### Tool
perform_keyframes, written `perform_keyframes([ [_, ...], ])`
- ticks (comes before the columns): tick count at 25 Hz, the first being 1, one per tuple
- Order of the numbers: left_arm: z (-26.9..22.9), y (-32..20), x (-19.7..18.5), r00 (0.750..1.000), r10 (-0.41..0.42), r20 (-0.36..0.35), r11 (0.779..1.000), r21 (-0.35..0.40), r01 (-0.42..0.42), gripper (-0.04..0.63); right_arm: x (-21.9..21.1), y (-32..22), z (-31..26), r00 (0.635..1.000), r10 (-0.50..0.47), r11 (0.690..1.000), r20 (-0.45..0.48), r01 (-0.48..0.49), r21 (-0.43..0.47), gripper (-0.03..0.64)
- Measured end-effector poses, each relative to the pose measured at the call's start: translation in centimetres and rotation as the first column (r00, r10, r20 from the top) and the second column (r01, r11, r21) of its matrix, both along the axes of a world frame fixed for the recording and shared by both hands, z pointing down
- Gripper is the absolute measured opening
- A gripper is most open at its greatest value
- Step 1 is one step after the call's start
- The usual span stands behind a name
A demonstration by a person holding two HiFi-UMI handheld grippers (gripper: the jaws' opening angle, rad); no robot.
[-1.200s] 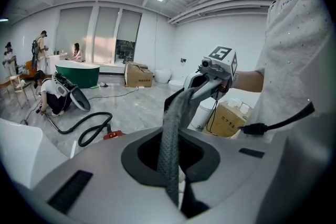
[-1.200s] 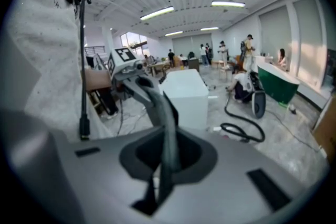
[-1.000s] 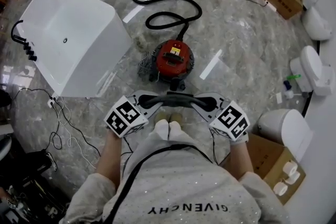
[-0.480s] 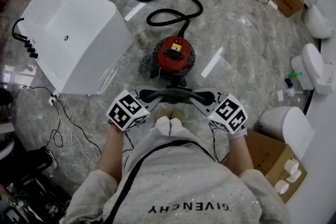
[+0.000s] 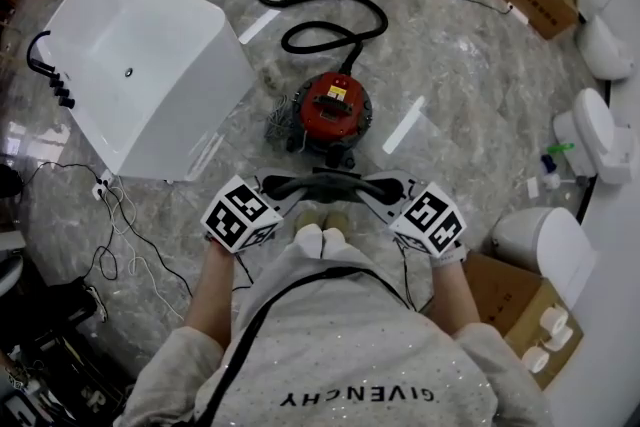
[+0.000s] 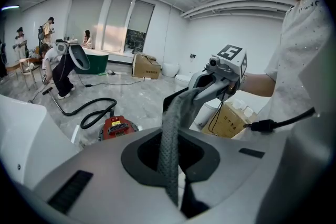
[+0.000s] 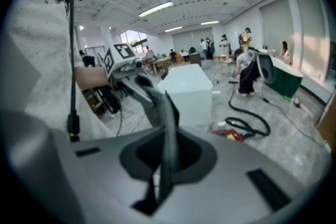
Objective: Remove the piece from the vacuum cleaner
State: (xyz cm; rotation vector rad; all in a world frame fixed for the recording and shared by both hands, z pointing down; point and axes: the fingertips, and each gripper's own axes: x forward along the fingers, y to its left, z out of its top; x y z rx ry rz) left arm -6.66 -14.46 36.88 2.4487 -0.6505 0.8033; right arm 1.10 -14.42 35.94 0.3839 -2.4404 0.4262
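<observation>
Holding the grey strip (image 5: 325,182) clear of the vacuum cleaner (image 5: 333,110), one end in each gripper.

The left gripper (image 5: 277,188) and the right gripper (image 5: 386,190) both have their jaws clenched on an end of the strip. It spans between them as a shallow curve in front of the person, well apart from the red machine, which stands on the floor (image 5: 470,75) with its black hose (image 5: 335,23) looped behind. I judge the piece is already off, and that two grips keep it steady. The head view gives the whole curve and the gap to the machine. The gripper views add the textured surface running into each closed slit, and the opposite gripper at the far end.
</observation>
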Motion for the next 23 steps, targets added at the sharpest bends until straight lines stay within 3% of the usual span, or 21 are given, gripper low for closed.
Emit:
perform_keyframes([
  [23,-0.1,1.3,-1.2,1.0,0.001,0.024,1.0,0.007,-0.001,0.034,-1.2,1.4,-0.2,0.999,-0.039,0.999,-0.012,0.04,0.001,0.028],
])
